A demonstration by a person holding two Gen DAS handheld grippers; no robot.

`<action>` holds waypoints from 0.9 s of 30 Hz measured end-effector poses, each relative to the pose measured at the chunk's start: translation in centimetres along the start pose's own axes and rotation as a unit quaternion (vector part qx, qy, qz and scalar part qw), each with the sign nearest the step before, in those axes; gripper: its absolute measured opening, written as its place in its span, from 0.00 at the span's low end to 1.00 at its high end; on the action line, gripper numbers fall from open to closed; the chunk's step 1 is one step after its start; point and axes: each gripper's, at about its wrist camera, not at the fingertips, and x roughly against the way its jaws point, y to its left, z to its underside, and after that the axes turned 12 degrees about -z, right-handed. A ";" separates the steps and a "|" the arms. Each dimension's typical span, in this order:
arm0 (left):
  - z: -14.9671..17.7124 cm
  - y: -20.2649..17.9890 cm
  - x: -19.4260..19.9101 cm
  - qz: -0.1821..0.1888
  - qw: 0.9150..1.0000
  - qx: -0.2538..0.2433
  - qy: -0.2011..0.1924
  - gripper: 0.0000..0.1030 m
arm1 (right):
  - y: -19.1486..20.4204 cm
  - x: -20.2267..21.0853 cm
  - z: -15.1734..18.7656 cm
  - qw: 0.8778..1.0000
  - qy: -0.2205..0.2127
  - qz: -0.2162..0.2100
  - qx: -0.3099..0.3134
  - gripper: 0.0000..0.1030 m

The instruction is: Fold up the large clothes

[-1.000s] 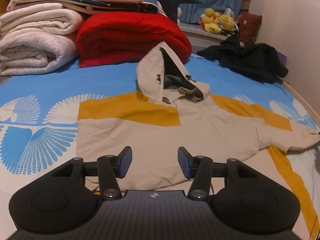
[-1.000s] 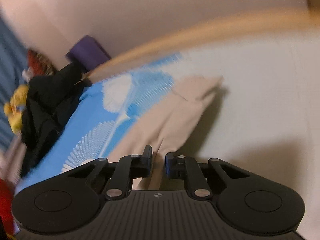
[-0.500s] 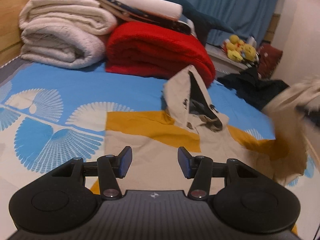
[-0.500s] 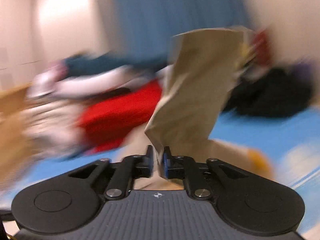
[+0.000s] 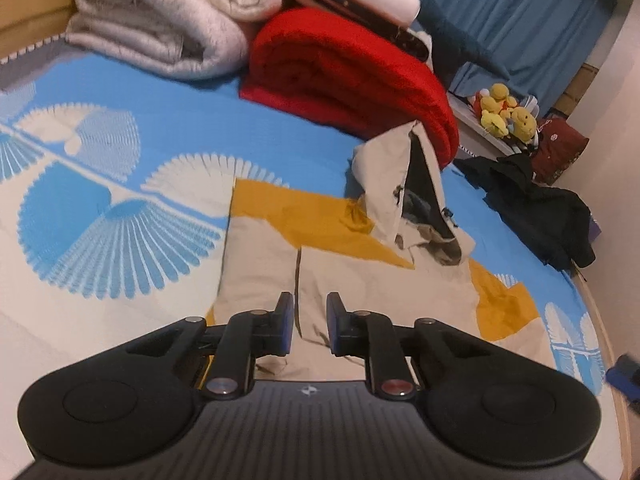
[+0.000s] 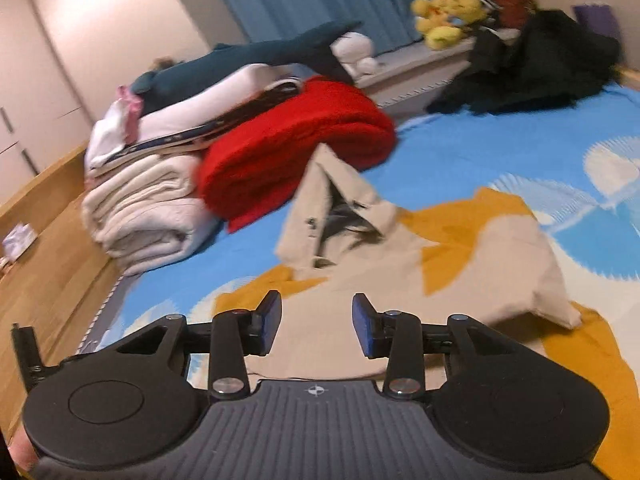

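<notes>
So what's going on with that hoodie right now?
Left gripper closing, nothing pinched. Right gripper opening, empty. Hoodie flat on bed, sleeve folded in. Nothing blocking.

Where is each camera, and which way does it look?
Left wrist: sits on the left gripper, looks down across the bed at the hoodie; only its fingers show.
Right wrist: sits on the right gripper, faces the hoodie and wardrobe; only its fingers show.
Shared: hoodie, red blanket, yellow toys.

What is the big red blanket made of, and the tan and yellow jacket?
The red blanket looks like thick fleece: fuzzy, matte, rolled plump. The jacket looks like thin woven cloth, maybe cotton or nylon: smooth, flat, with crisp creases. Neither is certain.
</notes>
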 end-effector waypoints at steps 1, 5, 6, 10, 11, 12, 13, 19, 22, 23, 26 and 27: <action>0.3 0.1 -0.6 -0.001 1.000 0.004 0.005 0.18 | -0.9 -0.8 0.7 1.000 0.005 0.017 -0.008 0.40; 1.3 0.2 -3.7 0.012 0.999 0.027 0.031 0.18 | -3.2 -2.6 1.3 0.999 0.017 0.030 -0.034 0.41; 1.6 0.2 -4.4 0.019 0.999 0.033 0.037 0.18 | -3.4 -3.4 1.3 0.999 0.022 0.029 -0.022 0.41; 2.3 0.1 -6.7 0.048 0.996 0.058 0.054 0.19 | -4.6 -4.8 1.0 0.998 0.029 0.050 -0.021 0.41; 2.4 0.1 -7.2 0.054 0.995 0.066 0.057 0.19 | -5.1 -5.1 1.0 0.997 0.030 0.055 -0.037 0.41; 2.6 0.0 -7.8 0.058 0.994 0.074 0.061 0.21 | -5.6 -5.2 1.0 0.996 0.028 0.062 -0.057 0.41; 2.7 0.0 -8.4 0.060 0.993 0.083 0.065 0.21 | -5.8 -5.3 0.8 0.995 0.029 0.062 -0.068 0.41; 3.9 0.4 -11.5 0.056 0.983 0.144 0.100 0.35 | -5.9 -5.8 0.5 0.995 0.031 0.056 -0.074 0.41; 4.2 1.1 -12.8 0.059 0.975 0.182 0.117 0.38 | -6.3 -6.0 0.4 0.994 0.033 0.058 -0.087 0.41; 4.3 1.3 -13.1 0.061 0.972 0.193 0.120 0.39 | -6.5 -6.1 0.5 0.994 0.034 0.058 -0.092 0.41; 4.3 1.4 -13.7 0.064 0.969 0.210 0.117 0.39 | -6.7 -6.4 0.5 0.993 0.037 0.060 -0.096 0.41; 4.4 1.2 -13.9 0.065 0.968 0.212 0.115 0.39 | -6.8 -6.5 0.5 0.993 0.039 0.060 -0.097 0.41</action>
